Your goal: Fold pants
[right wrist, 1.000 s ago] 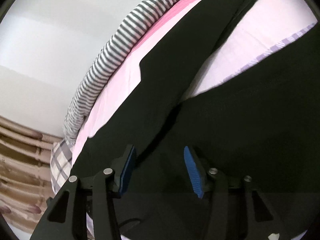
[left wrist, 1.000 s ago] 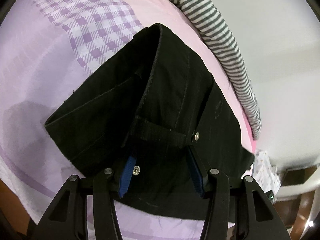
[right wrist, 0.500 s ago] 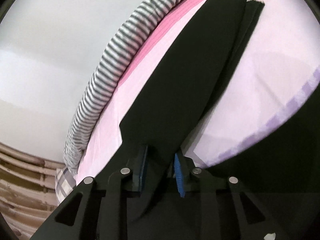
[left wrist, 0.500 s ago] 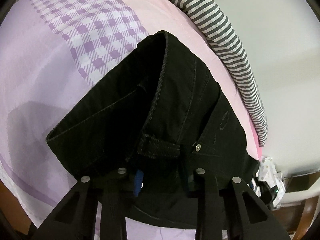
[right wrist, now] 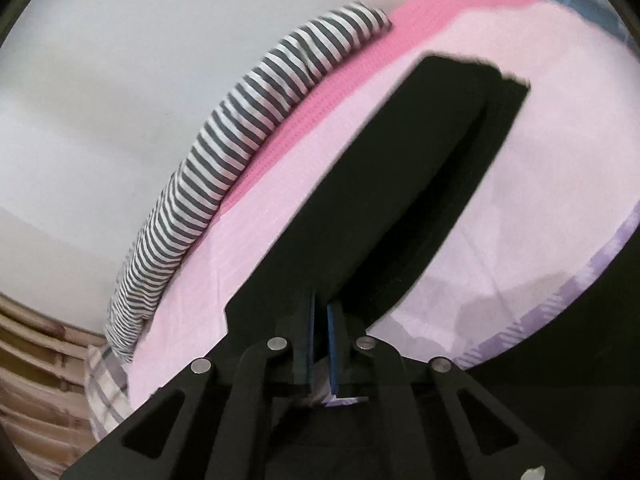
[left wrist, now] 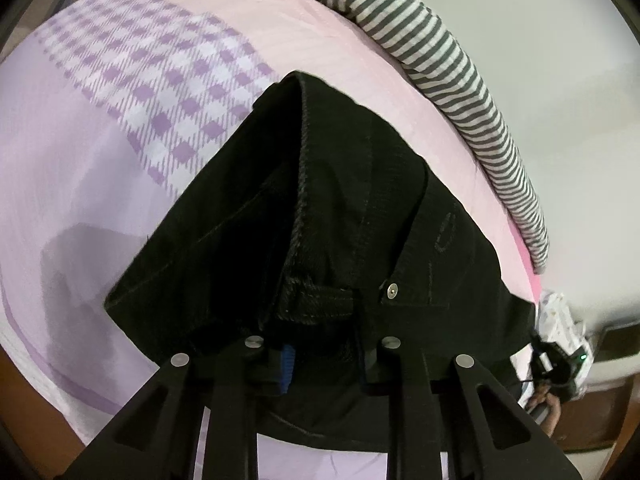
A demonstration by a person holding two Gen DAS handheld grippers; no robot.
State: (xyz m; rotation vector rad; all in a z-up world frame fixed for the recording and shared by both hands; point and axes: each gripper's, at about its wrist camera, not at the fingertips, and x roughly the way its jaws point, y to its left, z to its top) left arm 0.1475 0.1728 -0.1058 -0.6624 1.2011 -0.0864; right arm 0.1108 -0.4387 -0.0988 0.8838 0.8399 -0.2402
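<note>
Black pants (left wrist: pixel 352 208) lie on a pink and lilac bed sheet (left wrist: pixel 80 152). In the left wrist view my left gripper (left wrist: pixel 324 360) is shut on the waistband by a belt loop (left wrist: pixel 320 300) and lifts it off the bed in a tent shape. In the right wrist view my right gripper (right wrist: pixel 320 340) is shut on the pants (right wrist: pixel 400 200) where the two stacked legs start. The legs stretch away to the hems (right wrist: pixel 480 72) at the upper right.
A grey-and-white striped bolster (left wrist: pixel 460 64) runs along the bed's far edge by the wall; it also shows in the right wrist view (right wrist: pixel 240 148). A checked purple patch (left wrist: pixel 160 80) marks the sheet. A wooden bed frame (right wrist: pixel 32 380) sits at lower left.
Both grippers have closed from open onto the pants. The left one has raised the waistband; the right one has lifted the legs, which now hang taut.
</note>
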